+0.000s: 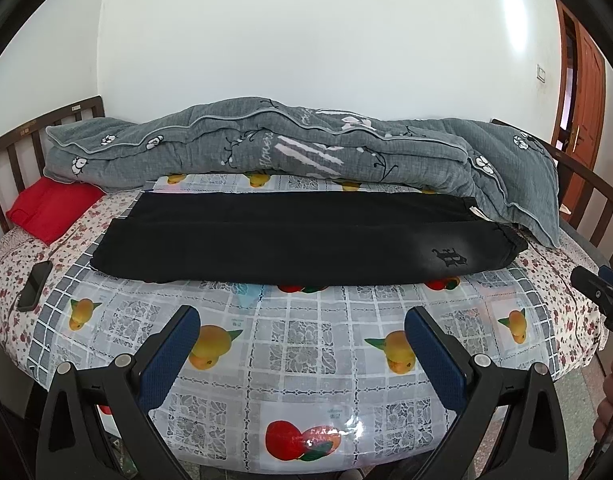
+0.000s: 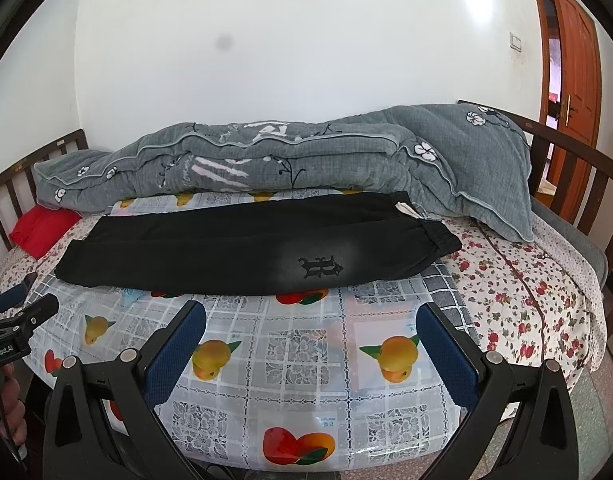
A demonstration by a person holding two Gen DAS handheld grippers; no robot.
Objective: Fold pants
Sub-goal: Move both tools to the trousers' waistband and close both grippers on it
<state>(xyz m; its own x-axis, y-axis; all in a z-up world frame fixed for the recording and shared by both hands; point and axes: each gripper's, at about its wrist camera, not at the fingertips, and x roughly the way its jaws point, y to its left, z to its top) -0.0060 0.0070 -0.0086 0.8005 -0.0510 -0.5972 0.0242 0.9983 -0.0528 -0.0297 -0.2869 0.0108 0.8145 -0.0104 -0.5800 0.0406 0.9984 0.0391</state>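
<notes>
Tools: left tool and right tool both spread apart, empty.
Pants: ahead, soft, limp; likely best pinched at waistband and cuffs.

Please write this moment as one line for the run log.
left gripper: open, empty | right gripper: open, empty | black pants: lengthwise on fruit-print cloth, untouched

Black pants lie flat across a fruit-print cloth, a grey quilt behind; the left gripper hovers wide-jawed, possibly above the cloth's near edge.
</notes>
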